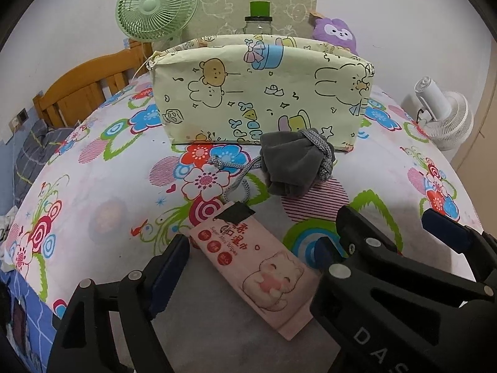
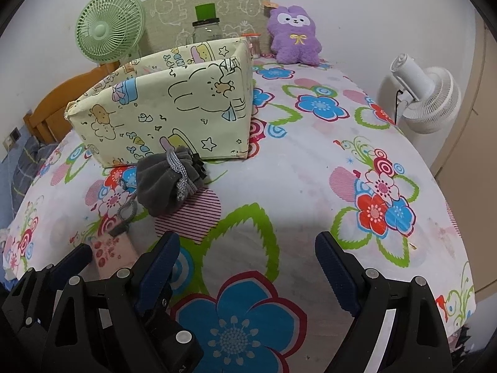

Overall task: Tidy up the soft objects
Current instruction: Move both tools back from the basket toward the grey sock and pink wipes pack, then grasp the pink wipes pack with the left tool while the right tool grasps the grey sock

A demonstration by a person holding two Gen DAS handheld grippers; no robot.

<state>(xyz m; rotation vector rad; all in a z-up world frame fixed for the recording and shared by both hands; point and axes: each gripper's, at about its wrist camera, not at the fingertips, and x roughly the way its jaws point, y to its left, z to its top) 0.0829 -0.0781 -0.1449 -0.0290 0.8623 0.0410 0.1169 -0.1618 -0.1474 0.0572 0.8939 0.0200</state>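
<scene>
Left wrist view: wipes pack (image 1: 262, 272) lies flat on the bed (image 1: 93, 192) between the wide jaws of the left tool (image 1: 248, 258), not gripped.

It looks light, soft and slick, so pinch across its narrow width at mid-length. Grey pouch (image 1: 295, 163) sits farther off, against the box (image 1: 261, 90): limp; take the bunched body. Right tool (image 2: 248, 258) is wide, empty.

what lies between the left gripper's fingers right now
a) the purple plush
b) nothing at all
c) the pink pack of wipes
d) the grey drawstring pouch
c: the pink pack of wipes lies flat on the bedsheet between the left gripper's wide-apart fingers, not pinched, while the grey drawstring pouch sits farther off by the fabric box.
</scene>
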